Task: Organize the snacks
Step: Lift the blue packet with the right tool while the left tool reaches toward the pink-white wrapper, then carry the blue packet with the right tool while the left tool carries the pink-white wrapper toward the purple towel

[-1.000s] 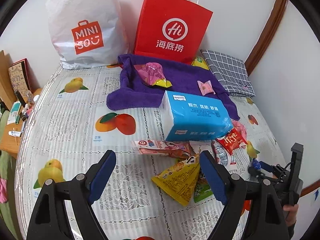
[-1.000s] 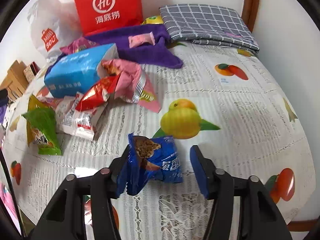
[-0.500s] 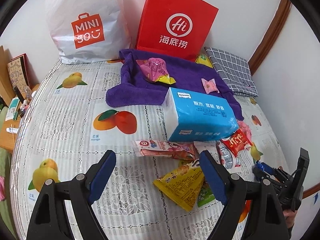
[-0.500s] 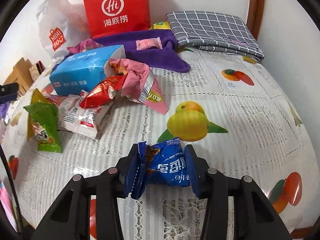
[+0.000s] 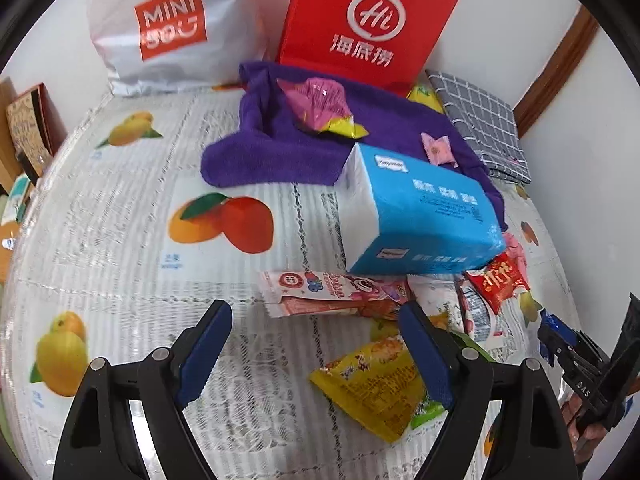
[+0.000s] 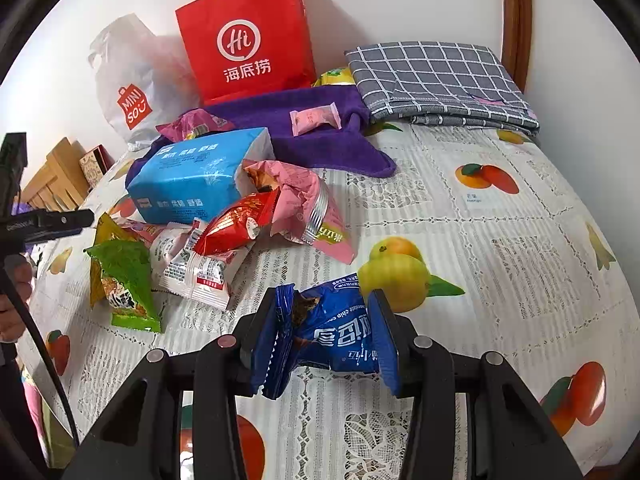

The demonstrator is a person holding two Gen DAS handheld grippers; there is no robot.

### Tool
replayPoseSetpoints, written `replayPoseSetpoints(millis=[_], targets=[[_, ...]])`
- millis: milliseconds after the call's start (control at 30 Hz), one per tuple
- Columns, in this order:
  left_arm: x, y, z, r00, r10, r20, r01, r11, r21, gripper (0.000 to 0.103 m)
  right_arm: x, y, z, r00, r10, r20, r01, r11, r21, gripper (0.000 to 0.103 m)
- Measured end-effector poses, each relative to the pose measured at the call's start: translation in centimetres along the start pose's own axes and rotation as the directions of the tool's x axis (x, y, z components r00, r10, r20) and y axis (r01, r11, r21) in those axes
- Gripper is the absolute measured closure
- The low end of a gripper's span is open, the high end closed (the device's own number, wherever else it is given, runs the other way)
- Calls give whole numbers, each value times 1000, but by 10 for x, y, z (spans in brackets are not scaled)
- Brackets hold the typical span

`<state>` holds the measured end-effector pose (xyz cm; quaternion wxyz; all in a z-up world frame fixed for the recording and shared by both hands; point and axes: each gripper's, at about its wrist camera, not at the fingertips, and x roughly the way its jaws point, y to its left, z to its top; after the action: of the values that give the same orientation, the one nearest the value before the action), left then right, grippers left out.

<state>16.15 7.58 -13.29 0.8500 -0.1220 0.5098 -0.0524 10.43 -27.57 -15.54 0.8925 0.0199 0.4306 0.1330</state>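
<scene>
From the left wrist, the left gripper [image 5: 316, 350] is hovering with its jaws spread wide and holding nothing, above a yellow snack bag [image 5: 374, 386] lying near on the fruit-print tablecloth [image 5: 120, 216]. Farther off, a pink snack packet [image 5: 336, 292] is lying against a blue tissue pack [image 5: 420, 216], with a purple towel [image 5: 280, 152] behind. From the right wrist, the right gripper [image 6: 324, 336] is pinching a blue snack packet [image 6: 332, 332] between its jaws, just above the tablecloth [image 6: 520, 240], while a green snack bag [image 6: 124, 280] and a red snack packet [image 6: 236, 224] are sitting to the left.
</scene>
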Motion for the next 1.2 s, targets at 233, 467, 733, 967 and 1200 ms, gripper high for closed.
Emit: replayPoseSetpoints(millis=[233, 467, 733, 967, 1200], targets=[[33, 7, 4, 997, -63, -46, 57, 992, -109, 28, 7, -12, -2, 1000, -16, -16, 17, 999, 28, 59], [41, 3, 10, 995, -94, -29, 90, 988, -128, 62, 10, -24, -5, 999, -36, -33, 38, 997, 61, 59], [12, 11, 5, 994, -108, 33, 111, 986, -126, 81, 2, -14, -3, 999, -35, -18, 36, 999, 41, 59], [-31, 20, -1, 990, -90, 110, 103, 987, -120, 86, -16, 11, 2, 1000, -19, 16, 19, 1000, 7, 59], [-71, 20, -5, 979, -106, 176, 126, 986, -106, 88, -39, 34, 8, 999, -9, 53, 10, 1000, -23, 59]])
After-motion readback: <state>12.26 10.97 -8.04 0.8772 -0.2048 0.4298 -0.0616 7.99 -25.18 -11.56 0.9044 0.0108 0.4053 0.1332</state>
